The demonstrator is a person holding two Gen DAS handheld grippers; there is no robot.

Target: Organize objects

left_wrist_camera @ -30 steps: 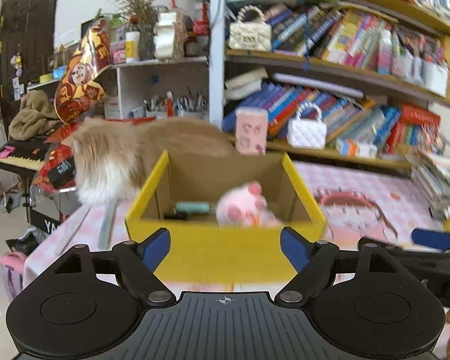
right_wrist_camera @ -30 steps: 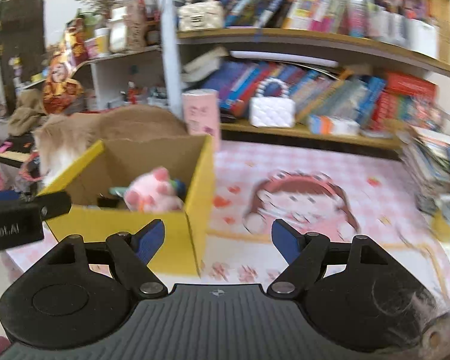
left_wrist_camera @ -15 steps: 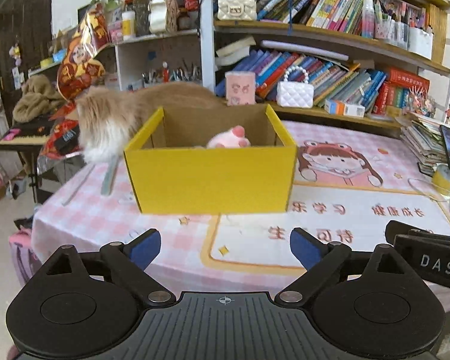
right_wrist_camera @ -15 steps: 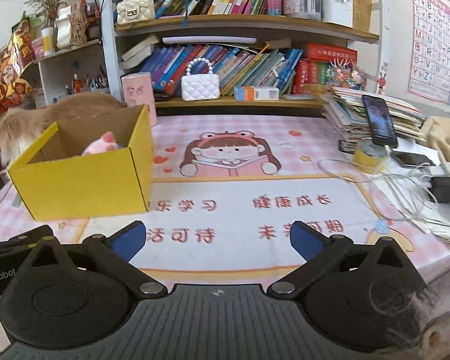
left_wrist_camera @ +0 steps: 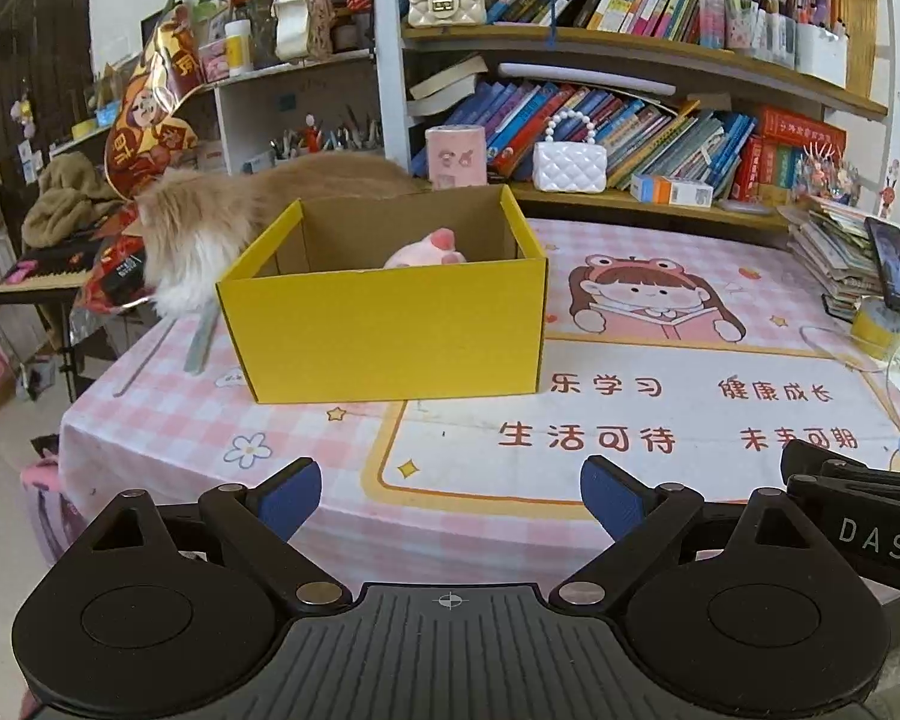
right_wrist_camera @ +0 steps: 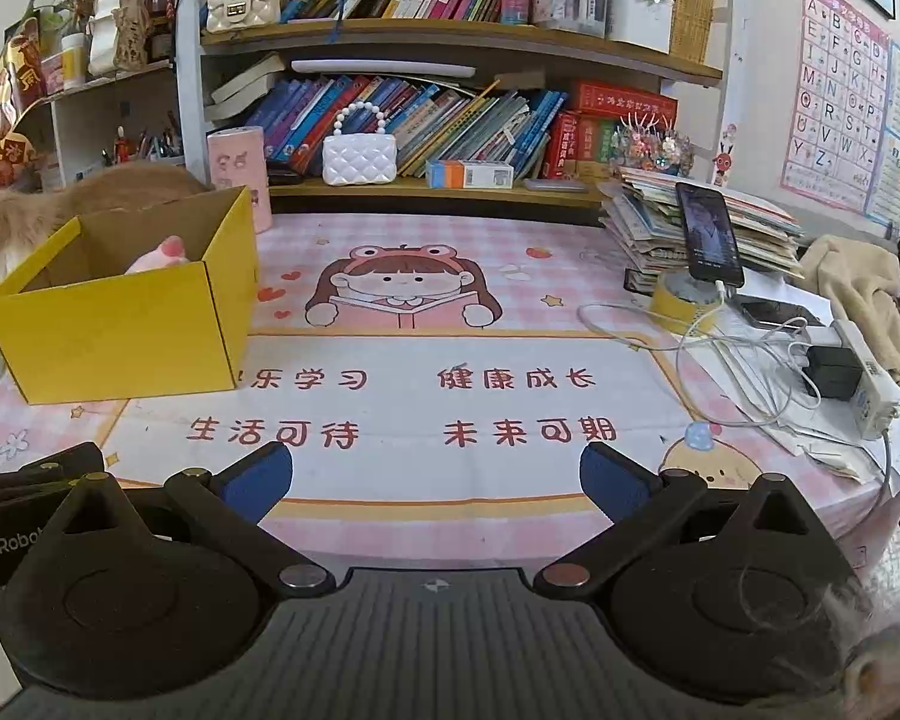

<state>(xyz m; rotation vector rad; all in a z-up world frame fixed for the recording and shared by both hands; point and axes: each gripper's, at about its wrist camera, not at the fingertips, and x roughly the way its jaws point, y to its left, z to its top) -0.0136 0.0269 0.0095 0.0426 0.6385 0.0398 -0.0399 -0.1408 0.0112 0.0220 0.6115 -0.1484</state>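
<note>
A yellow cardboard box (left_wrist_camera: 390, 330) stands on the pink table mat, at the left in the right wrist view (right_wrist_camera: 120, 330). A pink plush toy (left_wrist_camera: 426, 249) lies inside it, only its top showing, also in the right wrist view (right_wrist_camera: 159, 255). My left gripper (left_wrist_camera: 450, 498) is open and empty, well back from the box near the table's front edge. My right gripper (right_wrist_camera: 435, 477) is open and empty, to the right of the box over the front of the mat.
A fluffy orange cat (left_wrist_camera: 222, 216) stands behind the box at the table's left edge. A phone (right_wrist_camera: 708, 234) leans on stacked books, with a tape roll (right_wrist_camera: 684, 297), cables and a power strip (right_wrist_camera: 864, 378) at right. Bookshelves (right_wrist_camera: 450, 36) line the back.
Both grippers have pulled back from the box toward the table's front edge. The box now looks smaller and farther. Both stay open and empty.
</note>
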